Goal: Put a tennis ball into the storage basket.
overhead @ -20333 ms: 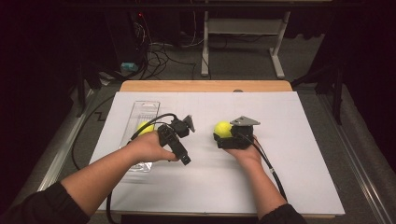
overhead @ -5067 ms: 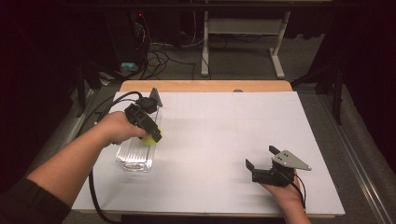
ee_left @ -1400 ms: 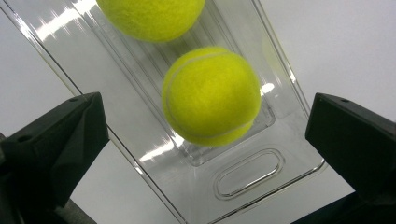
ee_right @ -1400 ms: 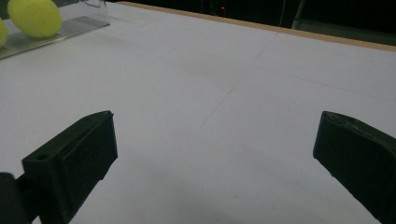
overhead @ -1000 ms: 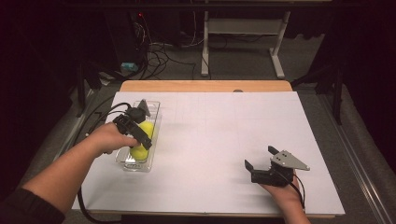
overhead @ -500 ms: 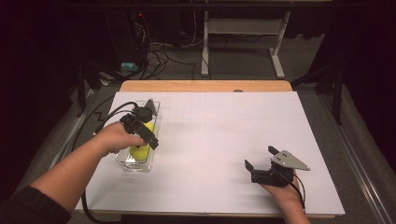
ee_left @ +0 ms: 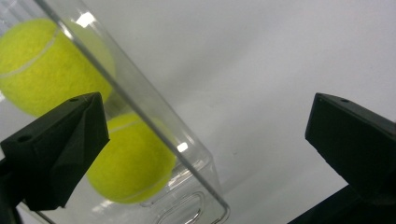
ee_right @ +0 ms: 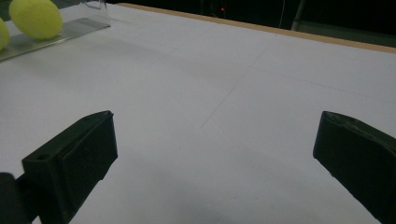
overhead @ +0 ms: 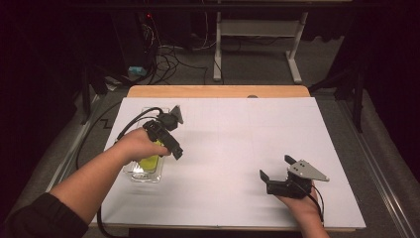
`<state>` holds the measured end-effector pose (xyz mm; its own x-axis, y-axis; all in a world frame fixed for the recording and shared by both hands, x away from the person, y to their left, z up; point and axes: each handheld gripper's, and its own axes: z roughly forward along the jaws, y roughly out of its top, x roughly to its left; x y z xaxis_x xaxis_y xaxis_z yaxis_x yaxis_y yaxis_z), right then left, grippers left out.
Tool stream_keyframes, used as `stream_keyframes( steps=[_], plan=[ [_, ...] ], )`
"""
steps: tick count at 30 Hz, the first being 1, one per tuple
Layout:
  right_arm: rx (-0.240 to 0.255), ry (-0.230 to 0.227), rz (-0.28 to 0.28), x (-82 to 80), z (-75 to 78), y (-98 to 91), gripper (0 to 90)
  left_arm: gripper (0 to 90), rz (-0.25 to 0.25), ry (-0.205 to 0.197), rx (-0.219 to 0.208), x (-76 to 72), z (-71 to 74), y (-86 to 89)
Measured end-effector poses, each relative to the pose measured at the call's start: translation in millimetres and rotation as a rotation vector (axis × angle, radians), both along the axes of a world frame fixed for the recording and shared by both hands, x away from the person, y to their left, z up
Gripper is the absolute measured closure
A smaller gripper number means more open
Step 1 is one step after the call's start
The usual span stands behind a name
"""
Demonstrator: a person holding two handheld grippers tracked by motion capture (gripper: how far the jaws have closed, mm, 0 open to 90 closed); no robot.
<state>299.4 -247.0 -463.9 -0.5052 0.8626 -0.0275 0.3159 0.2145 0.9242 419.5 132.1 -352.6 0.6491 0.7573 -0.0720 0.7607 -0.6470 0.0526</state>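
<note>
A clear plastic tray lies at the table's left side with yellow tennis balls in it. In the left gripper view two balls lie behind the tray's clear wall. My left gripper hovers over the tray's right edge, open and empty; its left jaw is over the tray and its right jaw over the white table. My right gripper rests open near the front right, with nothing between its jaws. The right gripper view has a ball in the tray far off.
A white sheet covers the table, with a wooden strip along its far edge. Table legs and cables stand on the dark floor behind. The left gripper's cable loops beside the tray.
My left gripper has drifted right and slightly away from the tray, still open. The balls stay in the tray. The right gripper has not moved.
</note>
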Motion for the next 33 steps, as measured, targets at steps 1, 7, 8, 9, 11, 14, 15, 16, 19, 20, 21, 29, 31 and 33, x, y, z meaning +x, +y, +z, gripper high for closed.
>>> stream_keyframes(
  steps=[1,7,8,9,11,14,15,16,19,20,21,29,31,33],
  plan=[
    [0.001,0.0,0.0,-0.1,0.1,0.0,0.0,0.7,-0.006,0.0,0.0,-0.1,0.3,-2.8],
    [0.0,-0.001,0.0,0.1,0.2,-0.4,0.0,0.7,-0.026,0.0,-0.023,-1.0,1.2,-20.2],
    [0.001,0.0,-0.001,0.0,0.3,-0.2,0.0,0.7,-0.03,0.0,-0.023,-1.0,1.4,-21.4],
    [0.002,0.0,-0.001,0.0,0.3,-0.1,0.0,0.7,-0.034,0.003,-0.024,-1.3,1.5,-24.2],
    [0.003,0.0,-0.001,0.1,0.3,0.0,0.0,0.7,-0.04,0.002,-0.024,-1.7,1.3,-27.3],
    [0.003,0.001,0.0,0.3,0.2,-0.2,0.0,0.7,-0.04,-0.002,-0.027,-1.8,1.3,-30.1],
    [0.003,0.001,0.0,0.3,0.1,-0.2,0.0,0.7,-0.041,-0.001,-0.026,-1.8,1.1,-30.9],
    [0.003,0.001,0.0,0.3,0.2,-0.1,0.0,0.7,-0.044,0.002,-0.025,-1.8,1.0,-31.5],
    [0.003,0.0,0.0,0.3,0.3,-0.1,0.0,0.7,-0.047,0.0,-0.031,-2.3,-0.8,-33.8],
    [0.003,0.0,0.001,0.3,0.3,-0.2,0.0,0.6,-0.048,0.001,-0.031,-2.4,-1.4,-34.5],
    [0.003,0.0,0.001,0.3,0.3,-0.2,0.0,0.6,-0.048,-0.002,-0.037,-2.8,-2.8,-35.7],
    [0.003,-0.003,0.001,0.4,0.6,0.0,0.0,0.7,-0.061,0.024,-0.039,-4.3,-20.2,-43.0],
    [0.003,-0.004,0.001,0.5,0.7,-0.3,0.0,0.6,-0.063,0.034,-0.044,-5.0,-26.5,-44.6],
    [0.004,-0.003,0.001,0.5,0.6,-0.3,0.0,0.6,-0.062,0.038,-0.044,-5.5,-31.4,-45.7]
  ],
)
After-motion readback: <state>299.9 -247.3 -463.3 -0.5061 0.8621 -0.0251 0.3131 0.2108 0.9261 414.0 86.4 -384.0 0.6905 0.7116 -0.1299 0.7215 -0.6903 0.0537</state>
